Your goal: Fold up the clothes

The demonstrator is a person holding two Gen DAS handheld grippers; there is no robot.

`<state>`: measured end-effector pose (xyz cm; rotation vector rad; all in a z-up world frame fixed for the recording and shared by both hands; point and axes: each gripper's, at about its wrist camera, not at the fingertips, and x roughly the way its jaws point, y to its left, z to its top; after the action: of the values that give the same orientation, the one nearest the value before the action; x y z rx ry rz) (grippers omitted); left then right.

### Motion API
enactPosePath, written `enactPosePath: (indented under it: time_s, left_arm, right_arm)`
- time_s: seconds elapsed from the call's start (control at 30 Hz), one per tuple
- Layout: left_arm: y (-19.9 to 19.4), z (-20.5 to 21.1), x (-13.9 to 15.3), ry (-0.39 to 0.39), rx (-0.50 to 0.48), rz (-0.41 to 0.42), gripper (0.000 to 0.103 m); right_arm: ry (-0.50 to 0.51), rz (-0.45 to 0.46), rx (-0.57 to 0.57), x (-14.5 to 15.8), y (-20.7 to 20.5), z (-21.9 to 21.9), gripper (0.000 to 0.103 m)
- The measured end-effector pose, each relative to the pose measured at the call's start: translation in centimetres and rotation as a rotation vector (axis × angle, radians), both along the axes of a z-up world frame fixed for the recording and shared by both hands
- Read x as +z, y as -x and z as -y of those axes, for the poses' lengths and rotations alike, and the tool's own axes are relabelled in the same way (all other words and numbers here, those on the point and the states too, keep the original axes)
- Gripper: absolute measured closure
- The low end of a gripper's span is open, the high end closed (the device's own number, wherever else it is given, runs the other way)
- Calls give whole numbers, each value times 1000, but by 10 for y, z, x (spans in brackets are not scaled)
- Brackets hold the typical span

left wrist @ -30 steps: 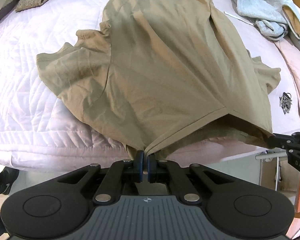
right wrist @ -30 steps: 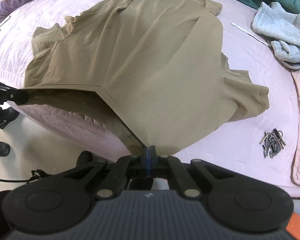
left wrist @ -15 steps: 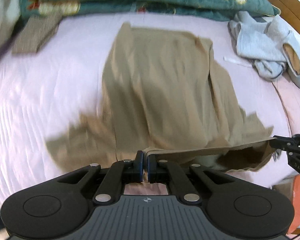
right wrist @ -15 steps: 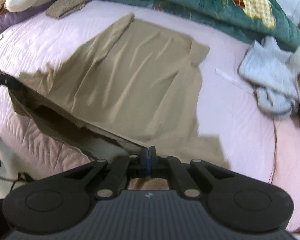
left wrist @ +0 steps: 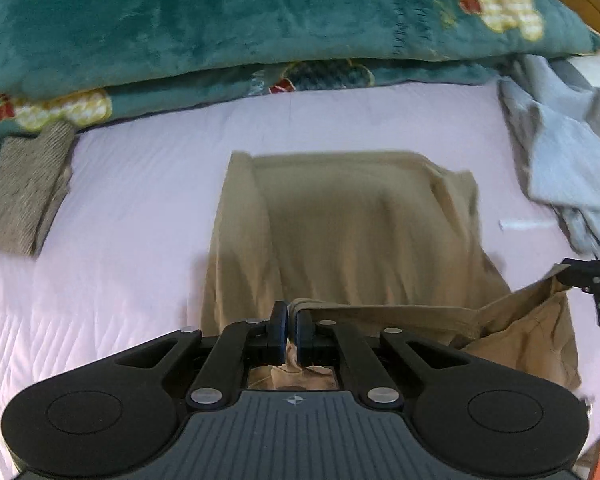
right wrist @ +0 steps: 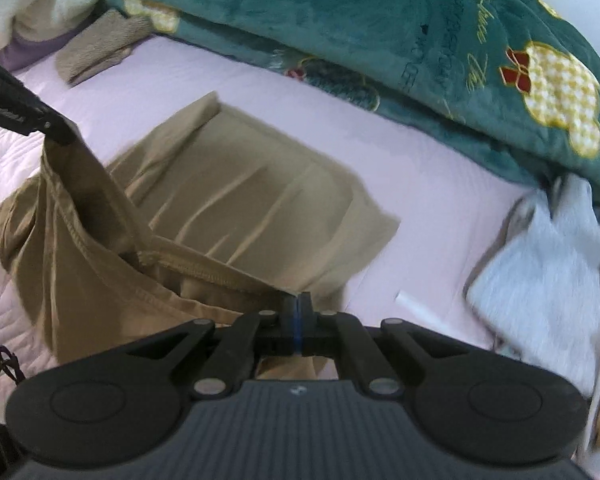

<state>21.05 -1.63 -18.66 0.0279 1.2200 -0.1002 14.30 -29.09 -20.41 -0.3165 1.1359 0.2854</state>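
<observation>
Tan shirt lies half-folded on the bed, its hem lifted; left tongs and right tongs each clench a hem corner.

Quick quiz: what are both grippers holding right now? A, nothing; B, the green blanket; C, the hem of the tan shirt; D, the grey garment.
C: the left gripper and right gripper are each shut on the hem of the tan shirt, stretched between them above the bed.
</observation>
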Motion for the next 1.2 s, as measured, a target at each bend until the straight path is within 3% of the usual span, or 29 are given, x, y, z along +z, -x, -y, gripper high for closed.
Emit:
enactPosePath:
  time_s: [0.13,0.33,0.47,0.57,0.6,0.63,0.7,1.0,1.07,1.13,1.2]
  left_arm:
    - [-61,1,-18,8,-3,0,98]
    - [-121,0,-52,7,-5,1,97]
    - [-152,-8,-82,-16,-24,-16,83]
    - [-163,-7,-100,-58,-28,-33,61]
    - [-164,-8,-103,-61,-29,-33,55]
    - [-165,-9,-105,-58,-28,-31,53]
    - [-166,-13,-108,-53,-22,-34,45]
    - [-170,-26,-88,-4,34,-41,40]
    - [-169,-16,-90,-24,-9,-92,32]
    - [-158,-2,-87,-92,-62,-81,32]
    - [-147,2,-84,-81,-59,-82,30]
  right_arm:
    - [21,3,-3,-19,-47,7,103]
    - [26,-11,-27,-53,-104,11,103]
    - [44,-40,-35,-78,-132,11,102]
    - [26,-84,-82,-96,-142,18,88]
    - [22,-91,-98,-99,-144,20,79]
    - [21,-88,-106,-99,-144,22,73]
    - [12,-77,-109,-98,-143,25,70]
    - [-69,-56,-122,-69,-147,36,66]
    - [-80,-96,-90,-69,-146,33,66]
    - [-60,-104,-77,-70,-140,29,66]
    - [-77,-128,-76,-73,-132,29,66]
